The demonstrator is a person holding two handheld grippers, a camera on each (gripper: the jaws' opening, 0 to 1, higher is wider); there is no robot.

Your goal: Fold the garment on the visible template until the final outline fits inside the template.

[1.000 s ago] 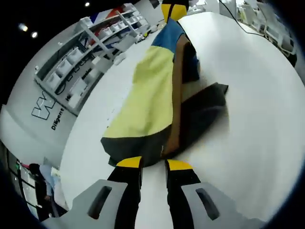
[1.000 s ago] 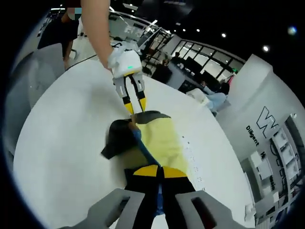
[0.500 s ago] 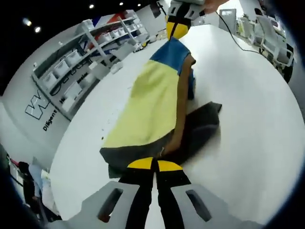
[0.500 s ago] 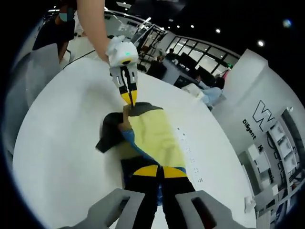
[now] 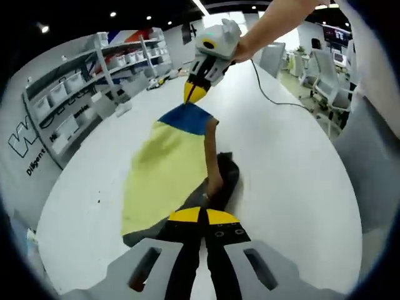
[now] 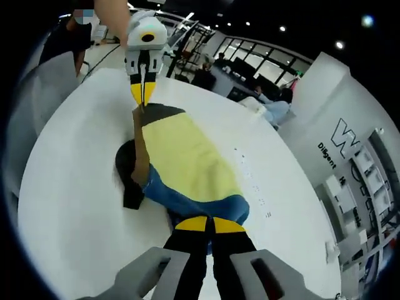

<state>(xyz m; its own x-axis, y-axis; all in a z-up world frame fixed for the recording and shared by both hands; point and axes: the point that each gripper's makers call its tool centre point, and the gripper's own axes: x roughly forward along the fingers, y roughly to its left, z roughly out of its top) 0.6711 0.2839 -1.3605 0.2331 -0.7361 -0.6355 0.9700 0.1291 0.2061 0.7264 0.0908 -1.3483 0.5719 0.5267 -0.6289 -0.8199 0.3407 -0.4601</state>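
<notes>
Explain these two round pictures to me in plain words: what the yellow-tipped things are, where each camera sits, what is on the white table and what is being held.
There is no robot here. A person holds a hand-held gripper in each hand, and each one carries a fisheye camera looking forward along its own two yellow-tipped jaws, which rise from the bottom of its picture.

In the left gripper view, the left gripper is at the bottom, shut on one end of the garment. At the top is the right gripper, held by the person's hand, pinching the blue far end.

The right gripper view is the same scene from the other end: its own jaws at the bottom are shut on the blue end, and the left gripper sits at the top.

The garment is yellow, blue and dark grey, stretched between both grippers over a white table. Shelves stand behind.
</notes>
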